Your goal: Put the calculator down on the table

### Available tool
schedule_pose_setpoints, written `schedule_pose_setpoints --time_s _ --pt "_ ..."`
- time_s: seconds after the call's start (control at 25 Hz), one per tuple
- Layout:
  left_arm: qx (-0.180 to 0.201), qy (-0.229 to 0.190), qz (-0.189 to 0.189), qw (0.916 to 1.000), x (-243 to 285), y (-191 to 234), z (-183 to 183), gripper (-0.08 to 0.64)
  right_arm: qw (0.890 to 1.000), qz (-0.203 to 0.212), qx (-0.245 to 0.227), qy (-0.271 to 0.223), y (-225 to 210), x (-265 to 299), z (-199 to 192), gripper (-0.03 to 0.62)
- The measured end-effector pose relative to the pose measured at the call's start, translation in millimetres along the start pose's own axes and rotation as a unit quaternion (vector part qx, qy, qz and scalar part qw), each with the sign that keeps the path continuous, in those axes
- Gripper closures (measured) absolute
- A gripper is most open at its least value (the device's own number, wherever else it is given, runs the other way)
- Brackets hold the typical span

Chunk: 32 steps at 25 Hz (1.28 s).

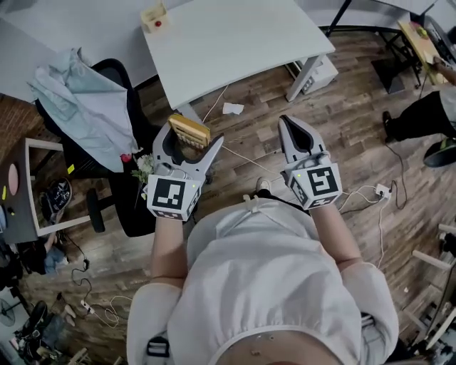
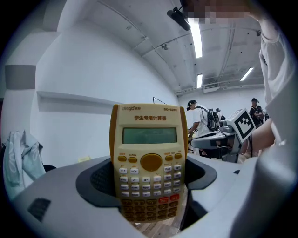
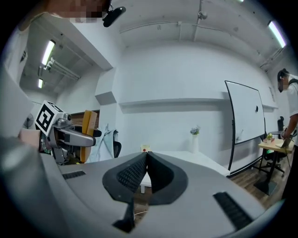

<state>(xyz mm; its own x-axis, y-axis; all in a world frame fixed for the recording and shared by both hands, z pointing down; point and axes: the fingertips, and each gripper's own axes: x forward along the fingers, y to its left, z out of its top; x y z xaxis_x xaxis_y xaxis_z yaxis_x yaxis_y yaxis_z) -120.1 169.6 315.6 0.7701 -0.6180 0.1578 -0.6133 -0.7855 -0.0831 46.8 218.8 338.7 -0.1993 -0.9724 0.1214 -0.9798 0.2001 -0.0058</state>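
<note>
A yellow calculator stands upright between the jaws of my left gripper, which is shut on its lower half; its screen and keys face the camera. In the head view the calculator sticks out of the left gripper just short of the near edge of the white table. My right gripper is held level beside it, over the wooden floor, with its jaws shut together and nothing between them. The white table lies ahead in the right gripper view.
A small box with a red button sits at the table's far left corner. A black chair draped with light cloth stands left of the table. Cables and a power strip lie on the floor. A person stands at right.
</note>
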Motion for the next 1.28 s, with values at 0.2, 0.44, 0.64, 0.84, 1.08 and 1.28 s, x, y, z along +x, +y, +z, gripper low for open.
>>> schedule_pose_setpoints --time_s 0.2,0.44,0.64,0.84,1.08,1.28 --pt "-0.013 0.001 0.042 0.999 70.1 -14.8 14.2 0.149 0.999 0.039 -0.016 0.011 -73.8 23.0 3.1 0.588" --pt "-0.023 0.027 0.072 0.9968 116.3 -8.6 9.5 0.149 0.997 0.069 -0.018 0.018 -121.7 64.3 6.8 0.588" --pt "-0.038 0.047 0.087 0.9944 151.2 11.9 -6.5 0.149 0.996 0.088 -0.02 0.023 -140.6 108.9 1.9 0.588" --pt "-0.047 0.053 0.091 0.9933 196.6 46.1 -14.7 0.149 0.995 0.096 -0.017 0.034 -163.2 166.5 -4.2 0.588" --pt "-0.068 0.068 0.104 0.99 256.0 113.2 -37.4 0.149 0.992 0.109 -0.025 0.053 -184.2 256.1 -10.7 0.588" --pt "-0.09 0.103 0.109 0.9846 305.8 151.7 -62.3 0.149 0.989 0.124 -0.021 0.078 -204.7 321.5 -18.9 0.588"
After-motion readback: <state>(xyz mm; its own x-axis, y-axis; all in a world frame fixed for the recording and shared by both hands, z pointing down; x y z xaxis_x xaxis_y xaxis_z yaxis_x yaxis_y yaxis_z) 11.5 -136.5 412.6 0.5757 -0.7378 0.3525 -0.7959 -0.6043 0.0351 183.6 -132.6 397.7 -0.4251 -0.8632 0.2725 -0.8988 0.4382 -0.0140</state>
